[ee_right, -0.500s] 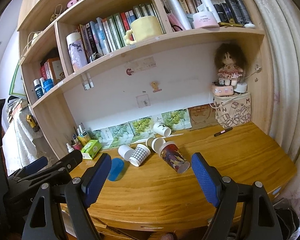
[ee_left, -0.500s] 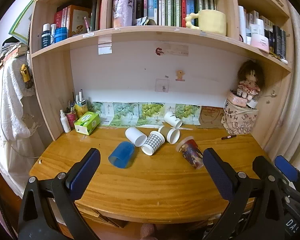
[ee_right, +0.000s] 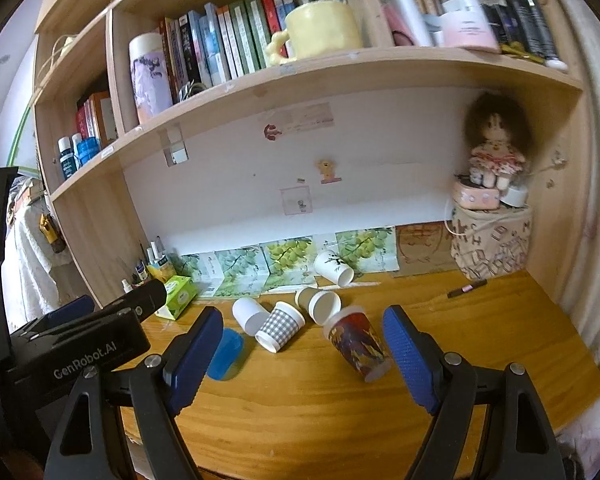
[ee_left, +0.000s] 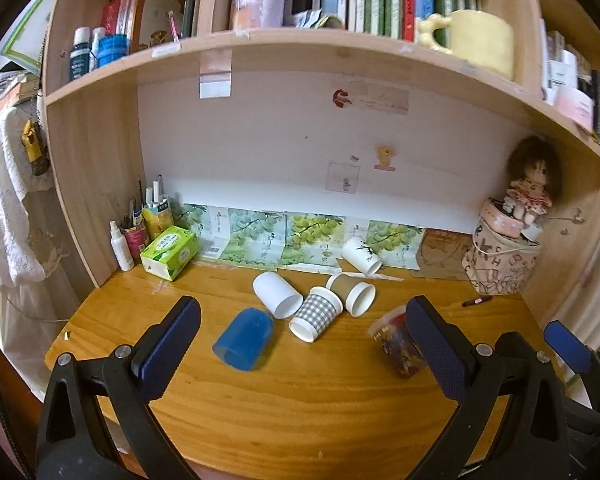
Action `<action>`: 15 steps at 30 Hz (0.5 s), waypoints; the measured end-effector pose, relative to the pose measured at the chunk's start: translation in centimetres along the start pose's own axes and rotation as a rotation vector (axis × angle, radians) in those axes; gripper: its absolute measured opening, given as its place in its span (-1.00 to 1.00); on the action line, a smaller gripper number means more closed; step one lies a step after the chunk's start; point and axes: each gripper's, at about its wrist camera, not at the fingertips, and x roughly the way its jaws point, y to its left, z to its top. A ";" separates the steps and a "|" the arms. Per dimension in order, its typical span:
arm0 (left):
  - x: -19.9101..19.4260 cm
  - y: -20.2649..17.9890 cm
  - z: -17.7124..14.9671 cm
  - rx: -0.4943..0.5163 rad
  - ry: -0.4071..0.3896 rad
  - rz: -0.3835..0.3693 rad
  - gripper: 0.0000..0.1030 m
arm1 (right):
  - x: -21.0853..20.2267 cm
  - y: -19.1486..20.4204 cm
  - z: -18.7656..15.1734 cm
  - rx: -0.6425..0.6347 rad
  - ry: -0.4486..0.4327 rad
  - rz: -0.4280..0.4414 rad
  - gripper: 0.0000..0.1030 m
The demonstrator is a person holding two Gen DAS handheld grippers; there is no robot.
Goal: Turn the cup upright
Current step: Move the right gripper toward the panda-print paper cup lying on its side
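Several cups lie on their sides on the wooden desk: a blue plastic cup, a plain white cup, a grey checked cup, a brown cup, a white printed cup at the back and a dark red patterned cup. My left gripper is open and empty, above the desk's front, short of the cups. My right gripper is open and empty, with the red patterned cup just inside its right finger. The blue cup sits by its left finger.
A green tissue box, spray bottle and pen holder stand at the back left. A patterned bag with a doll on top stands at the back right, with a pen beside it. Shelves of books and a yellow mug hang above.
Both grippers have moved forward toward the cups, so the desk and cups look larger. Both stay open. The cups have not moved.
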 end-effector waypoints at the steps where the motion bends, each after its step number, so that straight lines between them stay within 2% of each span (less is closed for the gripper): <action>1: 0.8 0.1 0.3 -0.001 0.014 0.003 0.99 | 0.6 0.0 0.2 -0.003 0.007 0.004 0.61; 8: 6.0 1.6 2.1 -0.030 0.087 0.001 0.99 | 6.3 1.0 1.6 -0.077 0.100 0.000 0.61; 15: 10.1 1.9 3.4 0.007 0.129 -0.009 0.99 | 11.8 2.1 3.1 -0.149 0.158 0.014 0.61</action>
